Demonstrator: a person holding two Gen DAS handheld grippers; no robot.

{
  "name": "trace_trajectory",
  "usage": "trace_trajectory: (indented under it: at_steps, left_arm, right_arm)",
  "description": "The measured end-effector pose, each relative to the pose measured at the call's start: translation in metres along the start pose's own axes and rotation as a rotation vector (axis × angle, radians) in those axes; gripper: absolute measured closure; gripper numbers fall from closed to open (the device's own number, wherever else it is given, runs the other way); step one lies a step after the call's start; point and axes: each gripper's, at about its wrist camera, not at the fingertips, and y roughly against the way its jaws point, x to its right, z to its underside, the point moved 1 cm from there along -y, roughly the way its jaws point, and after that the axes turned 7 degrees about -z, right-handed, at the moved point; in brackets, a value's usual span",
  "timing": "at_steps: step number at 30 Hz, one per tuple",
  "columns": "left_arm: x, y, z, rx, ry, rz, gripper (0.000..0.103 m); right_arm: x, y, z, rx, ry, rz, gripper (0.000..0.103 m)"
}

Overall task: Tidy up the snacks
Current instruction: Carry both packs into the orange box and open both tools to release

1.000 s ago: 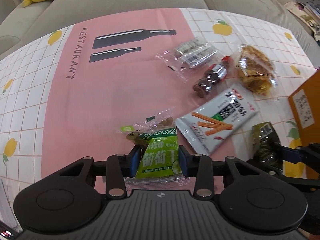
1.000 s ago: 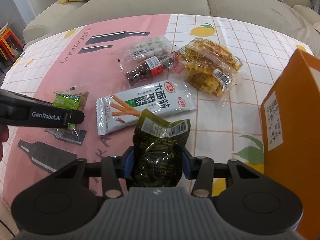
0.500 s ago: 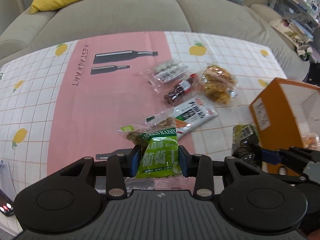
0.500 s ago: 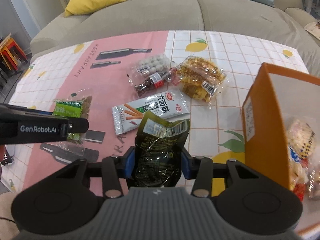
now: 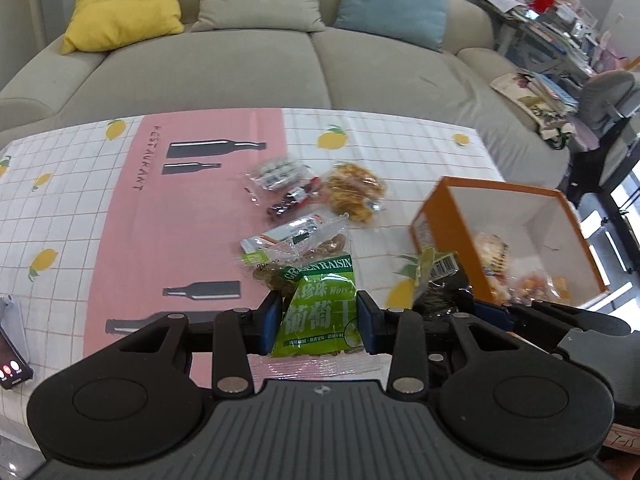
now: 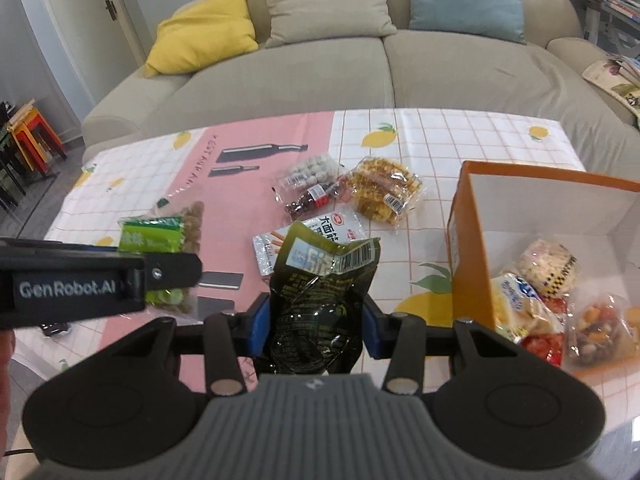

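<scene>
My left gripper (image 5: 318, 322) is shut on a green raisin packet (image 5: 320, 312) and holds it above the table. My right gripper (image 6: 316, 320) is shut on a dark green snack pouch (image 6: 320, 300), also lifted; that pouch shows in the left wrist view (image 5: 440, 280) beside the orange box (image 5: 440, 216). The open orange box (image 6: 468, 248) stands at the right and holds several snack bags (image 6: 548, 280). The raisin packet also shows at the left of the right wrist view (image 6: 160, 240).
On the tablecloth (image 6: 460, 140) lie a white breadstick packet (image 6: 340, 228), a yellow cracker bag (image 6: 384, 192), a dark candy bag (image 6: 308, 200) and a bag of white balls (image 6: 312, 168). A sofa (image 5: 240, 68) stands behind the table. A phone (image 5: 10, 356) lies at the front left.
Both grippers have risen and pulled back from the table with their packets. The orange box's open inside has come into view at the right.
</scene>
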Motion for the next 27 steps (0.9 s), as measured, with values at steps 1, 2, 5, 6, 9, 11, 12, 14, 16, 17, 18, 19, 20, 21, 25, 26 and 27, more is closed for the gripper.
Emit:
trace_trajectory:
  at_steps: [1,2,5,6,9,11,12,14,16,17,18,19,20,21,25,26,27]
  left_arm:
    - [0.003,0.005,0.002,0.004,0.0,0.004,0.059]
    - [0.005,0.009,0.004,0.009,-0.002,0.005,0.059]
    - [0.014,0.019,0.012,0.017,-0.009,0.013,0.059]
    - [0.016,0.022,0.015,0.018,-0.012,0.02,0.059]
    - [0.026,0.027,0.023,0.02,-0.02,0.037,0.059]
    - [0.034,0.029,0.028,0.019,-0.031,0.047,0.059]
    - [0.038,0.029,0.03,0.018,-0.034,0.053,0.059]
    - [0.048,0.031,0.033,0.02,-0.043,0.068,0.059]
    - [0.059,0.033,0.036,0.021,-0.059,0.079,0.059]
    - [0.064,0.034,0.037,0.022,-0.07,0.086,0.059]
    - [0.069,0.035,0.038,0.021,-0.076,0.092,0.059]
    - [0.074,0.035,0.038,0.019,-0.082,0.096,0.059]
    - [0.079,0.036,0.039,0.021,-0.092,0.1,0.059]
    - [0.084,0.037,0.038,0.024,-0.101,0.102,0.059]
    - [0.106,0.036,0.034,0.027,-0.136,0.127,0.059]
    - [0.112,0.036,0.032,0.027,-0.145,0.137,0.059]
    - [0.119,0.036,0.029,0.028,-0.162,0.145,0.059]
  right_arm:
    - [0.0,0.008,0.003,0.011,-0.002,-0.002,0.058]
    - [0.0,0.013,0.005,0.019,-0.003,-0.003,0.058]
    - [0.002,0.034,0.016,0.048,-0.007,0.0,0.058]
    - [0.003,0.041,0.02,0.057,-0.009,0.003,0.058]
    - [0.01,0.062,0.034,0.093,-0.024,0.011,0.058]
    - [0.017,0.077,0.043,0.118,-0.053,0.009,0.058]
    - [0.021,0.083,0.047,0.128,-0.069,0.008,0.058]
    - [0.029,0.095,0.055,0.147,-0.093,0.011,0.058]
    - [0.037,0.106,0.061,0.167,-0.11,0.023,0.058]
    - [0.041,0.111,0.064,0.175,-0.119,0.026,0.058]
    - [0.045,0.116,0.068,0.182,-0.131,0.026,0.058]
    - [0.049,0.12,0.07,0.188,-0.143,0.026,0.058]
    - [0.053,0.124,0.073,0.194,-0.155,0.025,0.058]
    - [0.057,0.128,0.075,0.199,-0.167,0.027,0.058]
    - [0.074,0.142,0.08,0.221,-0.199,0.034,0.058]
    - [0.078,0.145,0.08,0.225,-0.2,0.036,0.058]
    - [0.083,0.148,0.078,0.227,-0.196,0.039,0.058]
